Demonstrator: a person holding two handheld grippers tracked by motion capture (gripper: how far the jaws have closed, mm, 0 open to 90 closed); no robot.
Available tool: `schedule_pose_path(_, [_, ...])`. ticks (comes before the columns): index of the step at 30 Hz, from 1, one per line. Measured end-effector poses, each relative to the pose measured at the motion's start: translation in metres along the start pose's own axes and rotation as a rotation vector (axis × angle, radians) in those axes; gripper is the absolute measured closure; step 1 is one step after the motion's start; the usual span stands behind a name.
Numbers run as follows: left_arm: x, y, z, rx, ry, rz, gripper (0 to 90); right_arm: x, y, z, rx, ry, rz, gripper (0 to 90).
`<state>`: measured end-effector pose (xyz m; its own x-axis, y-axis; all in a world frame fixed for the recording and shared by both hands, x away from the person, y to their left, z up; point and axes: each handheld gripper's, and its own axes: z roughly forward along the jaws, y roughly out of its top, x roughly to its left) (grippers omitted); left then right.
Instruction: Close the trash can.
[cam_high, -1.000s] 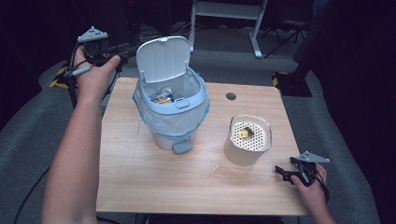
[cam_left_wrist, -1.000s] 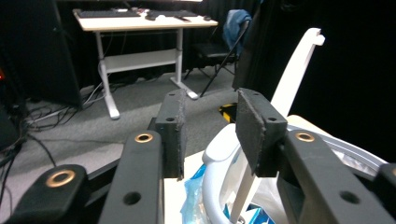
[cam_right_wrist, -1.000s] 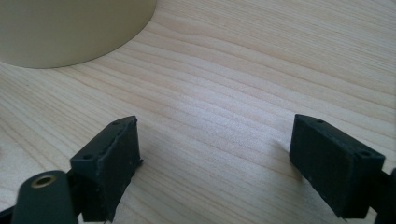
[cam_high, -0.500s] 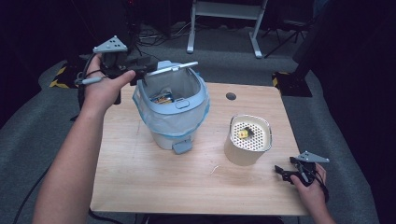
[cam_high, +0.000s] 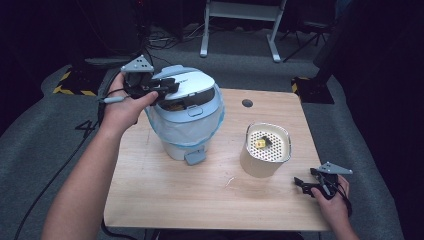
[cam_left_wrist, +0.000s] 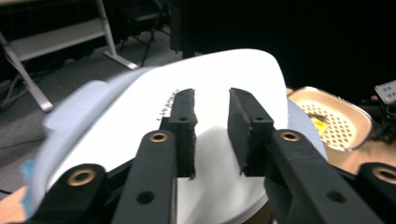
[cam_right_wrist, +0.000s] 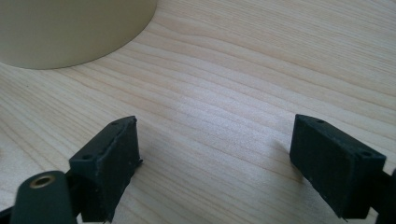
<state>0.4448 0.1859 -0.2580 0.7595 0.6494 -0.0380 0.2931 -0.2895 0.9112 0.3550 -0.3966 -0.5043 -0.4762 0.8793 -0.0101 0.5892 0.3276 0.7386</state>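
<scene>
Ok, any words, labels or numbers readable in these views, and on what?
Bin lid: a short row of dark print beside the left gripper's jaws, too small and blurred to read.
Grey floor left of the table: a faint mark that may be "4", not sure.
Beige perforated container: no text visible.

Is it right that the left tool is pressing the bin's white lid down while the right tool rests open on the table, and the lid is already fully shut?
Not quite: the lid is not fully shut. The high view shows a dark gap under its front edge, above the bin. The rest stands: the left tool lies on the lid, and the right tool rests open on the table.
</scene>
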Motion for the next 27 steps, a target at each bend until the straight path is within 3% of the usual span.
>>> schedule_pose_path(3, [-0.003,-0.003,0.005,0.029,-0.012,-0.001,77.3,0.000,0.000,0.000,0.000,0.000,0.000,15.8])
schedule_pose_path(10, [-0.012,-0.002,0.018,0.122,0.008,0.045,84.4,0.000,0.000,0.000,0.000,0.000,0.000,15.8])
schedule_pose_path(14, [-0.014,-0.001,0.022,0.122,0.004,0.048,84.8,0.000,0.000,0.000,0.000,0.000,0.000,15.8])
schedule_pose_path(24, [-0.012,0.000,0.028,0.122,-0.028,-0.001,90.0,0.000,0.000,0.000,0.000,0.000,0.000,15.8])
schedule_pose_path(27, [-0.014,0.002,0.028,0.139,-0.019,0.011,90.0,0.000,0.000,0.000,0.000,0.001,0.000,15.8])
